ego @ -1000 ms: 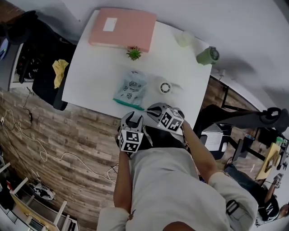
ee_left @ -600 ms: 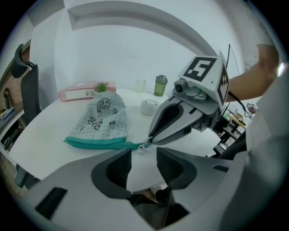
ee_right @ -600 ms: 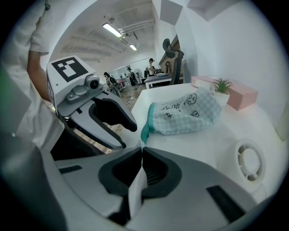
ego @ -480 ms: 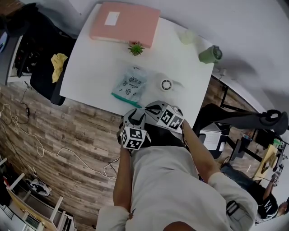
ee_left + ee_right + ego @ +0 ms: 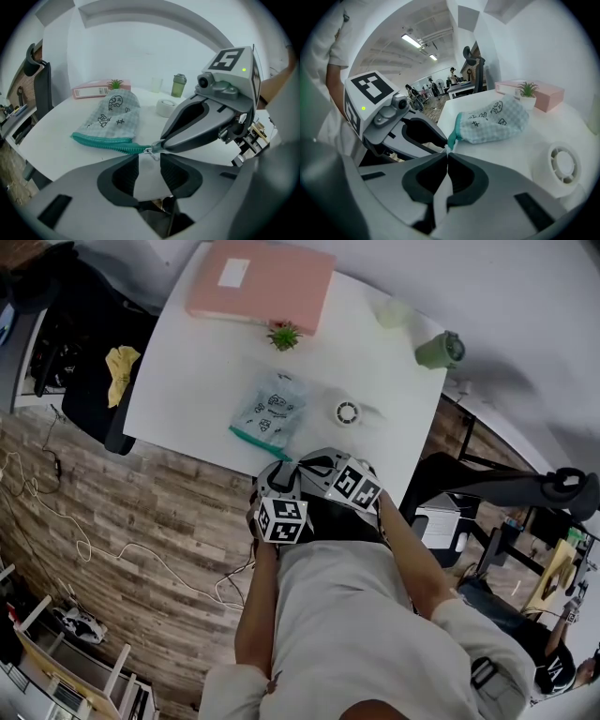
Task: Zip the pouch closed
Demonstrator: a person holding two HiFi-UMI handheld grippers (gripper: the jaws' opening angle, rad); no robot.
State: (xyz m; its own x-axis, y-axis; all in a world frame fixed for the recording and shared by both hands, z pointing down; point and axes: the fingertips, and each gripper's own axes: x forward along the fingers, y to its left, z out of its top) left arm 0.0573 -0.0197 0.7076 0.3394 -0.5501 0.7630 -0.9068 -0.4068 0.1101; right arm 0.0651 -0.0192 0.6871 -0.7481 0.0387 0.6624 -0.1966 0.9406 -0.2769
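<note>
An open-plan office is shown. A white surface [image 5: 187,381] is seen at the upper middle of the head view, with a pink file box [image 5: 262,282] on it and a black office chair [image 5: 89,390] at the upper left. Wood-pattern flooring [image 5: 169,521] strewn with loose cables [image 5: 56,512] is seen at the left. In the right gripper view, ceiling strip lights [image 5: 412,41] and people [image 5: 452,72] among further desks [image 5: 461,86] are seen at the upper middle.

Checked cloth pouch [image 5: 272,412] on matt white table [image 5: 187,381].

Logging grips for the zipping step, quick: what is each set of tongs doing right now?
Left tongs: open, just been closing, nothing between them.
Right tongs: closed on the zipper pull.
</note>
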